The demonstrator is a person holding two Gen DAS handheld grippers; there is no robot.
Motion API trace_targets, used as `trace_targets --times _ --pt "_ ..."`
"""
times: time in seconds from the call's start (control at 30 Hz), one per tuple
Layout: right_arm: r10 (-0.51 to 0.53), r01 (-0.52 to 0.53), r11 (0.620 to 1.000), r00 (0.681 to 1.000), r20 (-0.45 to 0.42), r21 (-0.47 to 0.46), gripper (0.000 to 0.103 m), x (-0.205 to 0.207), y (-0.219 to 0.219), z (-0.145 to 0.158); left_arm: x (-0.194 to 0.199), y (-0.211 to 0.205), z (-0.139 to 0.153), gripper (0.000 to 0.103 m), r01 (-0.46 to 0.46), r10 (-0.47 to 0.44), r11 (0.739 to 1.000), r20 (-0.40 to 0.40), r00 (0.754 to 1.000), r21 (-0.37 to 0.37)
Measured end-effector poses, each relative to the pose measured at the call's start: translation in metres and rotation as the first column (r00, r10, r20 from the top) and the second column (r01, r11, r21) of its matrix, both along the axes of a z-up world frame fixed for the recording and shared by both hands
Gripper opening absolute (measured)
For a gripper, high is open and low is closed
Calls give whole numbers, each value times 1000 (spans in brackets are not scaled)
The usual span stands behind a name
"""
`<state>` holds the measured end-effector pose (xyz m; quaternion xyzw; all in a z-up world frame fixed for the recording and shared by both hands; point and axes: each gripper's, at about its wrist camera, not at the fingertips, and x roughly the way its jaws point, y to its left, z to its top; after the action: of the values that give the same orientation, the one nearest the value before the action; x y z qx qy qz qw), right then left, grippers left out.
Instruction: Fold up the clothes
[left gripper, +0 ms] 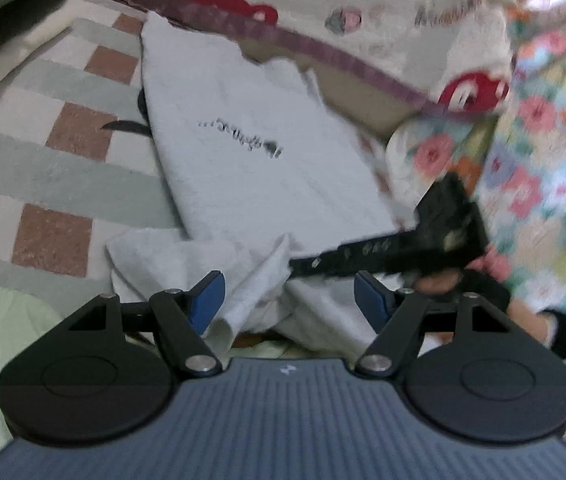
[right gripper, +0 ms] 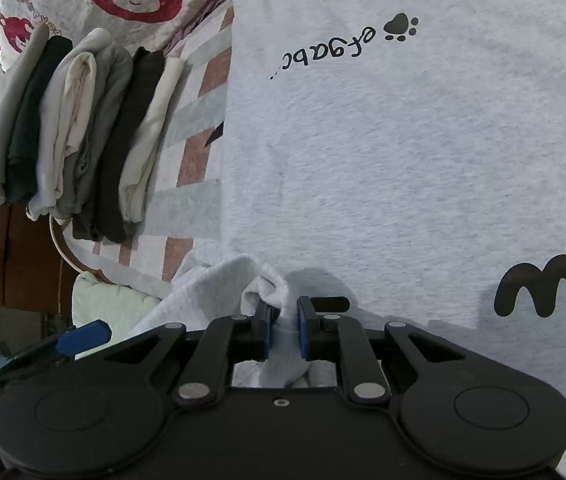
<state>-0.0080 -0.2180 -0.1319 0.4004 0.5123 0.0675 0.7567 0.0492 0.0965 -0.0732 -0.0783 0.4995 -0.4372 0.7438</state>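
The grey T-shirt (right gripper: pixel 403 152) lies flat on the checked bed (left gripper: pixel 55 160). The right gripper (right gripper: pixel 283 322) has narrow jaws around its bunched near edge, seemingly loose; the left gripper (left gripper: pixel 289 298) gapes wide, empty. The fold could slip free and spoil the crease.

The grey garment (right gripper: pixel 403 152) is a soft, nubbly knit cloth with matt black print. The checked cover (left gripper: pixel 63 152) beneath looks like woven, slightly fuzzy fabric. The right gripper (right gripper: pixel 283 320) is matt black plastic with shiny metal pivot pins and smooth blue pads (right gripper: pixel 303 330).
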Motion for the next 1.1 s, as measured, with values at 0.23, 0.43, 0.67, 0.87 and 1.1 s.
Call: trace_targets --times 0.23,0.43,0.67,0.87,1.1 --pt "127 -133 936 991 -39 -326 53 13 7 31 13 -17 -48 46 -65 68 975 -6 998 213" --pt "302 -284 944 949 94 -167 60 5 21 90 8 -14 -24 8 -103 83 985 139 987 138" --pt "579 -557 680 807 -116 -477 70 -1 105 74 10 -3 -14 5 -197 173 973 187 967 120" --pt "608 -494 718 789 94 -491 6 -12 87 88 -2 9 21 4 -255 187 961 428 884 106" --pt "572 -469 808 771 280 -357 7 -35 62 129 -25 70 89 1 -372 292 928 627 722 -4"
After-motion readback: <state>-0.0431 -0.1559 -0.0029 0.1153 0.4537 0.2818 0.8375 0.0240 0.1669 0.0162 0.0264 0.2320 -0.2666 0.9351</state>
